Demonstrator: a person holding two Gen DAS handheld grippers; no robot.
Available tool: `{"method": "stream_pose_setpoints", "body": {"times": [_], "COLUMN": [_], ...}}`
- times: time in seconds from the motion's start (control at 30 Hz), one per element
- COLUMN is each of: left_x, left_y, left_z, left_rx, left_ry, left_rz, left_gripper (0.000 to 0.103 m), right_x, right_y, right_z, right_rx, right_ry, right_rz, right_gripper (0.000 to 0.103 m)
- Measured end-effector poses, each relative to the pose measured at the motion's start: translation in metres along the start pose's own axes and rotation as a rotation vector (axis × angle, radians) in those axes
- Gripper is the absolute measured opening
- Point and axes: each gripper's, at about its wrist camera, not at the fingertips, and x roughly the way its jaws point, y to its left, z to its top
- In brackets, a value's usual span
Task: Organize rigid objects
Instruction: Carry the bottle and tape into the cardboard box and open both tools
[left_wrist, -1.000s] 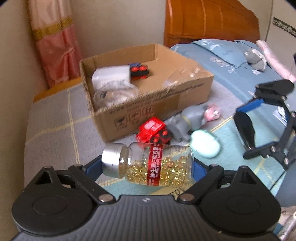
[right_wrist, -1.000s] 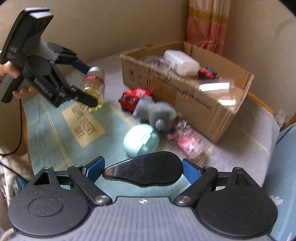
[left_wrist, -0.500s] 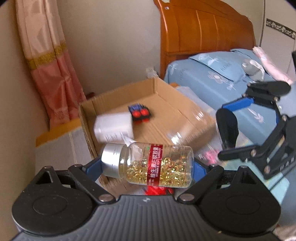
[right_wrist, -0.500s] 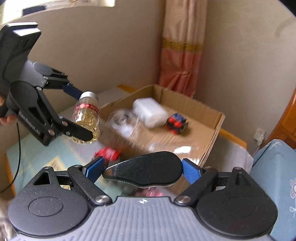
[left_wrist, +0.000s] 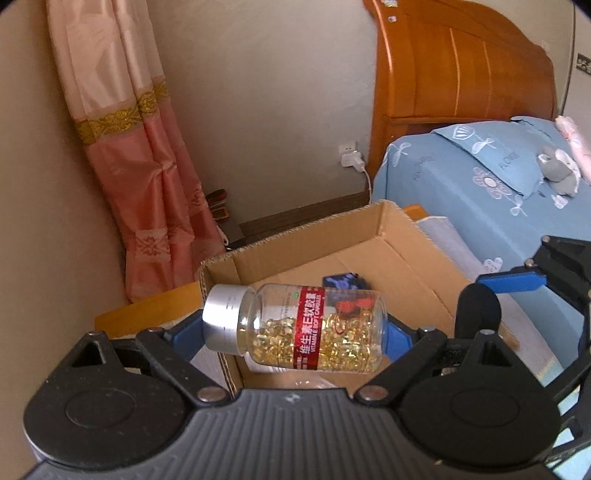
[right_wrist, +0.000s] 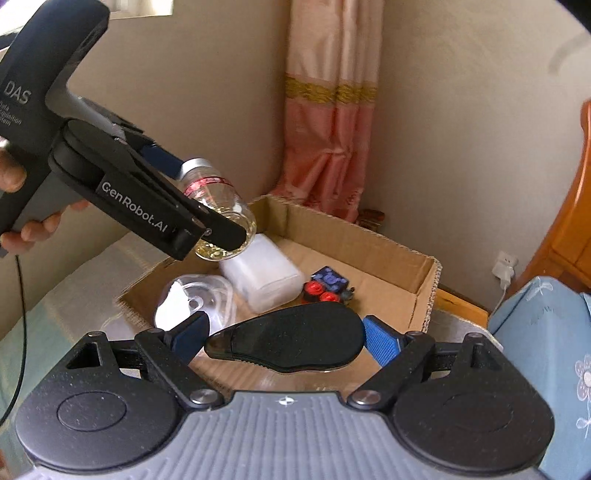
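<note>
My left gripper (left_wrist: 293, 332) is shut on a clear capsule bottle (left_wrist: 310, 326) with a silver cap and red label, held sideways above the open cardboard box (left_wrist: 413, 273). It also shows in the right wrist view (right_wrist: 218, 218), over the box's left part. My right gripper (right_wrist: 286, 341) is shut on a flat black oval object (right_wrist: 288, 341), held above the box's near edge (right_wrist: 428, 291). Inside the box lie a white case (right_wrist: 264, 275), a clear plastic container (right_wrist: 201, 304) and a small red and blue toy car (right_wrist: 327, 284).
A pink curtain (left_wrist: 136, 155) hangs behind the box. A wooden headboard (left_wrist: 461, 70) and a bed with a blue sheet (left_wrist: 480, 192) stand to the right. A wall socket with a charger (left_wrist: 351, 157) is on the back wall.
Both grippers have risen from the table and moved over the box with their loads. The toys on the table have dropped out of sight.
</note>
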Motion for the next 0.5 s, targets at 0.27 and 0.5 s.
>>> {"method": "stream_pose_setpoints", "body": {"times": [0.27,0.5], "left_x": [0.028,0.068], "left_y": [0.001,0.006], "left_z": [0.02,0.03], "left_rx": [-0.023,-0.068], "left_ry": [0.009,0.047], "left_rz": [-0.004,0.016], "left_gripper": [0.093,0.093], "right_x": [0.007,-0.003], "right_y": [-0.009,-0.006], "right_z": [-0.001,-0.01], "right_rx": [0.064,0.057], "right_ry": [-0.008,-0.008], "right_rz": [-0.019,-0.036], "right_gripper": [0.103,0.103]}}
